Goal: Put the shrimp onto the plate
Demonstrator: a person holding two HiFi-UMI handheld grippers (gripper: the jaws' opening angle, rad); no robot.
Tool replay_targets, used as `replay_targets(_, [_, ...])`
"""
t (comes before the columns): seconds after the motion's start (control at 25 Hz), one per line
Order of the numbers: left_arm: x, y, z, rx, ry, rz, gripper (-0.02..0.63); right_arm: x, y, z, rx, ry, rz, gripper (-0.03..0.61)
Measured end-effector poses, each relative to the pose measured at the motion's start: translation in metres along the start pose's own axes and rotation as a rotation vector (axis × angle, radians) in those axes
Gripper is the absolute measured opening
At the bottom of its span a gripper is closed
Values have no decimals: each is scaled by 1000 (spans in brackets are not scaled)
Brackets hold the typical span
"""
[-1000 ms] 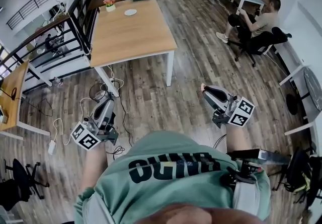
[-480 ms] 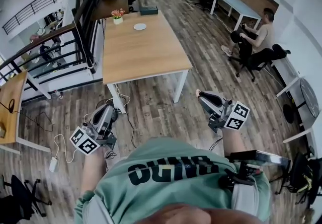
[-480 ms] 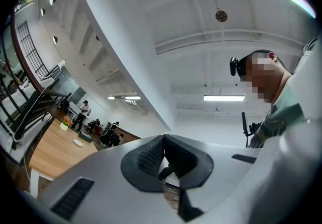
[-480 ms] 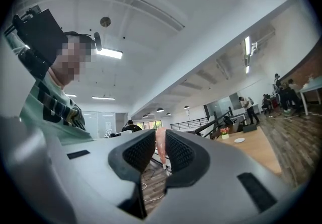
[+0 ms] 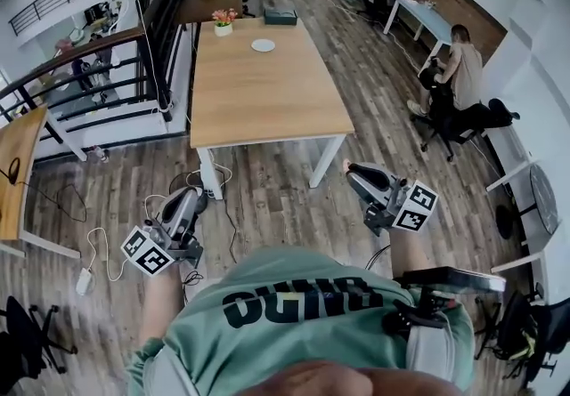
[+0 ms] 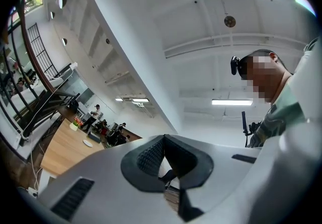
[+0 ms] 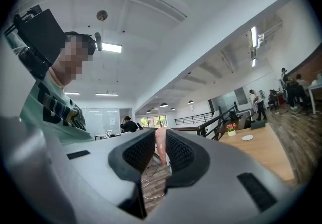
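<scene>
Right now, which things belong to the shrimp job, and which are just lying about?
Job: shrimp, pinched in the right claw; white plate on the wooden table.
Lying about: flower pot, black box, power strip on the floor.

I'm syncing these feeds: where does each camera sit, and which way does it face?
Head view: on the head, steeply down toward the table; shirt, left gripper and right gripper show.
Left gripper view: on the left gripper, tilted up at the ceiling; its shut fingers and the shirt show.
Right gripper view: on the right gripper, tilted up likewise; fingers on the shrimp, shirt at left.
Shared: all three see the table and plate.
</scene>
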State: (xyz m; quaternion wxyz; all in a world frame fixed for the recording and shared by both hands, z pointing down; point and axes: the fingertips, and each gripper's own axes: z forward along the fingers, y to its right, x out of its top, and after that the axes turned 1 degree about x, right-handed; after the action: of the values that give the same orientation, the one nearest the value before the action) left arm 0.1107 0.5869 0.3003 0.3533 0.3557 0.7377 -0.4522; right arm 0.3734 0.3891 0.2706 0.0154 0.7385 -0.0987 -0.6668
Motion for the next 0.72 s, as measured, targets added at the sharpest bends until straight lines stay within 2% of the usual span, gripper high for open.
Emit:
replay_targets(0.32, [-17, -18, 54, 48, -14, 33, 6, -9, 73, 2, 68, 14, 42, 67])
replay_targets(0.52, [-28, -12, 119, 90, 17, 67, 5, 7, 147, -13, 127, 23, 56, 67])
replay_targets(0.72, [-57, -11, 185, 126, 29, 87, 5, 20, 223, -33, 187, 38, 47, 67])
